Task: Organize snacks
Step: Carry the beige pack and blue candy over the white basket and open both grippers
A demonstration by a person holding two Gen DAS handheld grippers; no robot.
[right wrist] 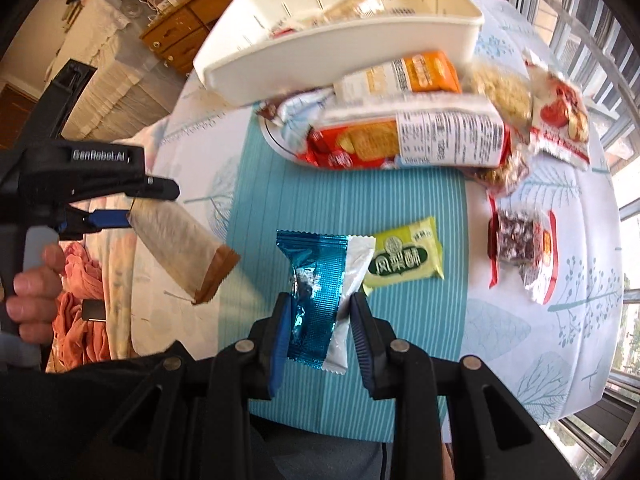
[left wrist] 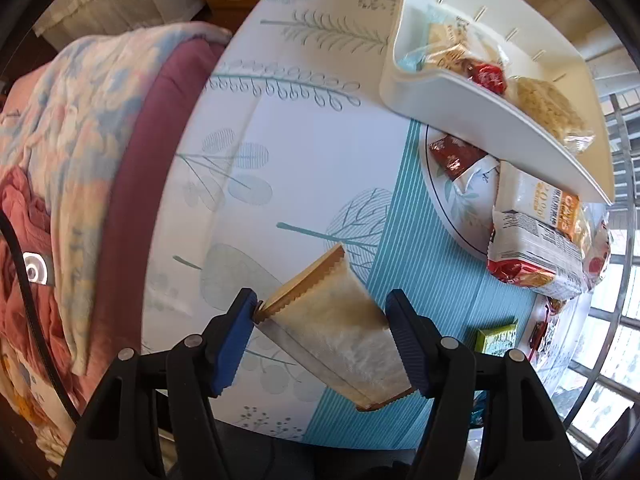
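Note:
My left gripper (left wrist: pixel 322 312) is shut on a beige snack packet with brown crimped ends (left wrist: pixel 336 320), held above the table; the packet also shows in the right wrist view (right wrist: pixel 180 240) beside the left gripper (right wrist: pixel 116 216). My right gripper (right wrist: pixel 320 308) is shut on a blue and silver foil packet (right wrist: pixel 320 292), above the teal mat. A white bin (right wrist: pixel 344 40) at the far side holds several snacks; it also shows in the left wrist view (left wrist: pixel 480 120).
A plate (left wrist: pixel 444 204) under the bin's edge is piled with packets, among them an orange and white one (right wrist: pixel 400 76) and a red biscuit pack (right wrist: pixel 408 136). A green packet (right wrist: pixel 404 260) and a dark red one (right wrist: pixel 520 248) lie on the table. A bed with blankets (left wrist: pixel 80 140) is left.

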